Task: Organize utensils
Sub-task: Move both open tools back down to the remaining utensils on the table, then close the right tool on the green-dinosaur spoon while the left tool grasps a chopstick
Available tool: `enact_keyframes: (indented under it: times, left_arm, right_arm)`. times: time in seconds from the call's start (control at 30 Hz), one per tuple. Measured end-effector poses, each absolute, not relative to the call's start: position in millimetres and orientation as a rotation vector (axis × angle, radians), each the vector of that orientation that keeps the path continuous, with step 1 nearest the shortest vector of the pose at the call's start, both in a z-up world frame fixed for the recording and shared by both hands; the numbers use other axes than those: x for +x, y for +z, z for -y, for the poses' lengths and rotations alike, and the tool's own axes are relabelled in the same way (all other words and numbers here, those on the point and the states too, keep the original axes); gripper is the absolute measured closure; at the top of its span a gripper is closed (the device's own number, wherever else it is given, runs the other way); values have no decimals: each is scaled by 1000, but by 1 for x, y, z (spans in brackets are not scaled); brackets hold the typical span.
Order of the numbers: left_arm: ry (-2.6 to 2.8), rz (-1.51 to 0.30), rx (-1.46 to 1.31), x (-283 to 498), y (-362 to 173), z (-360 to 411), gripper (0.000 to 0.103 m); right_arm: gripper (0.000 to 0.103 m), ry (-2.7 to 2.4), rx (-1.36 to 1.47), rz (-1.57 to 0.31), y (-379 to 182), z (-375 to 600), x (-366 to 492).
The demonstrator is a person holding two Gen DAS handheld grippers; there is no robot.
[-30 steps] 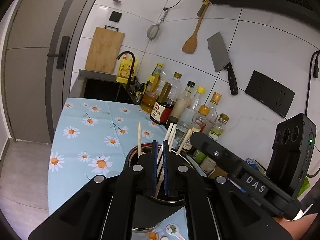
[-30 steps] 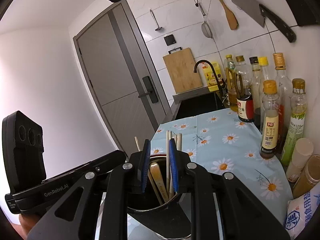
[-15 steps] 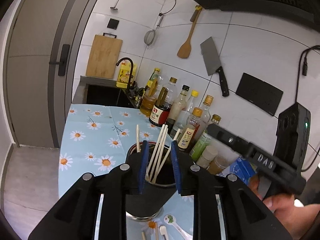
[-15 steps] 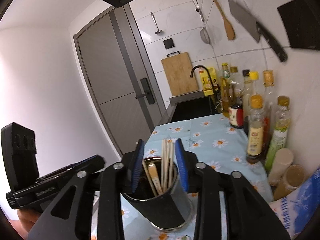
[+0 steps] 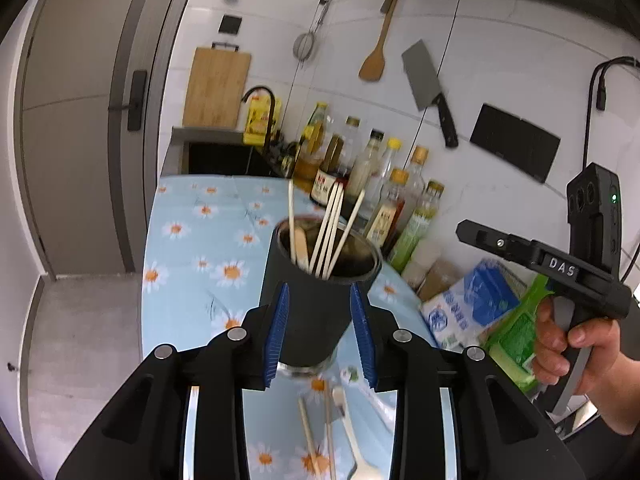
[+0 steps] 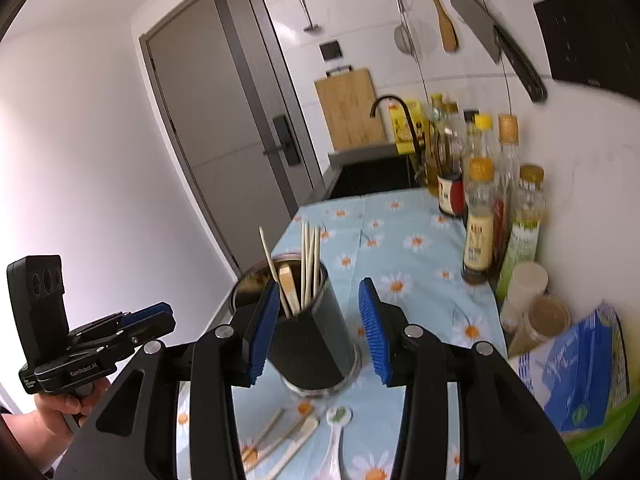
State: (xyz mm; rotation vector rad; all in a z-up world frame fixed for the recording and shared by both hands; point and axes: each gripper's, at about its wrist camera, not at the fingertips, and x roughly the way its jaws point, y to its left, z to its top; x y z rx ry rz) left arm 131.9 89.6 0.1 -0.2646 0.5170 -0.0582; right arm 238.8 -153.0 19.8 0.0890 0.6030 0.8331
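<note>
Dark cylindrical utensil holder (image 5: 320,304) with wooden chopsticks (image 5: 330,232) stands frame centre. Left gripper (image 5: 319,336), right gripper (image 6: 318,332): jaws opening, empty. Loose white spoon (image 6: 334,436) lower centre. Risk: finger clips holder rim, topples it.

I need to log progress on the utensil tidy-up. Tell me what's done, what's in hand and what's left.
Done: several chopsticks stand in the dark utensil holder on the daisy tablecloth.

In hand: nothing. The left gripper and right gripper are both opening, with no utensil between their pads.

Left: a white spoon and loose wooden utensils lie on the cloth in front of the holder.
</note>
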Motion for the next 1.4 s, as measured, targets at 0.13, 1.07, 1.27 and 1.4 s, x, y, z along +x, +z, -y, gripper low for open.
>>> enact_keyframes:
  times: [0.13, 1.07, 1.27, 1.4]
  left_arm:
    - [-54, -587, -278, 127, -13, -89, 72]
    - [-121, -945, -434, 98, -125, -84, 72]
    - [-121, -964, -470, 96, -131, -92, 72]
    - [-133, -964, -482, 97, -132, -96, 72]
  right_arm:
    - [61, 805, 78, -656, 9, 159, 233]
    - [61, 753, -64, -1487, -132, 119, 241]
    - [66, 694, -126, -1615, -156, 98, 245]
    - [74, 675, -143, -1636, -161, 94, 246]
